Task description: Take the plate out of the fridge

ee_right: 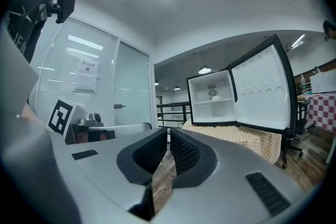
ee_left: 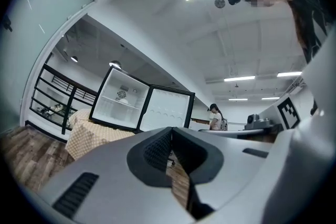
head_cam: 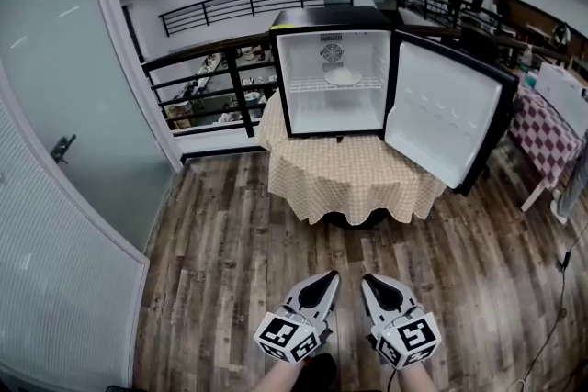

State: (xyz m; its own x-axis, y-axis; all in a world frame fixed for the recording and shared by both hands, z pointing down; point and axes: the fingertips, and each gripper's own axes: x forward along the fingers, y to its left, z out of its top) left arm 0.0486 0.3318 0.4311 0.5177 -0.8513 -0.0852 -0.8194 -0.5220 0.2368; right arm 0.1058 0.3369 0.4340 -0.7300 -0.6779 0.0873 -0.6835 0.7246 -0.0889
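Left gripper (head_cam: 326, 280), right gripper (head_cam: 370, 283): closed, empty.

The fridge (head_cam: 333, 110) is black outside and white inside; its door (head_cam: 447, 113) has a white liner in a black rim. The plate (head_cam: 342, 77) is white. The tablecloth (head_cam: 354, 174) is cream with a fine tan check. A second cloth (head_cam: 542, 131) is checked red and white. The floor (head_cam: 220, 252) is brown and grey wood planks. The railing (head_cam: 241, 87) is black. The left gripper (head_cam: 331, 274) and right gripper (head_cam: 367, 278) are light grey with black ribbed pads (ee_right: 181, 153); their cubes (head_cam: 287, 337) bear black squares on white.
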